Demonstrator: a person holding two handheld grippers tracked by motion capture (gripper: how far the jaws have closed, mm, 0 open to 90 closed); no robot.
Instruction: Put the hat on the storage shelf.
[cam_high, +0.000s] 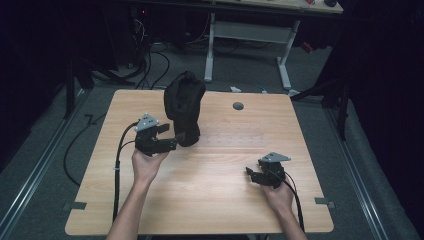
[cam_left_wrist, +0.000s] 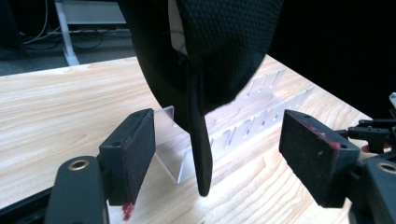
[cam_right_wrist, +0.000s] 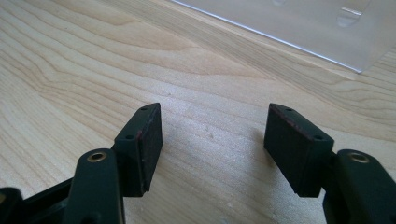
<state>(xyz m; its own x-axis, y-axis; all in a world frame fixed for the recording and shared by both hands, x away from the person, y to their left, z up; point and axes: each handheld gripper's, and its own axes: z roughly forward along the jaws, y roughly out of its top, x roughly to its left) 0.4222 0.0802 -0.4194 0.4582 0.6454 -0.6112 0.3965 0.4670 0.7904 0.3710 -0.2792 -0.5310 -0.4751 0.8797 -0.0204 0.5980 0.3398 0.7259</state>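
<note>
On a wooden table (cam_high: 210, 180), a black cap (cam_high: 184, 102) sat on a clear stand (cam_left_wrist: 170, 149) near the far edge; the left gripper (cam_left_wrist: 217, 158) spread its jaws around the brim; the right gripper (cam_high: 264, 172) rested apart, jaws wide and empty

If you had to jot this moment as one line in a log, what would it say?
left gripper: open, jaws either side of cap's brim | cap: on clear stand | right gripper: open, holding nothing, over bare table
</note>
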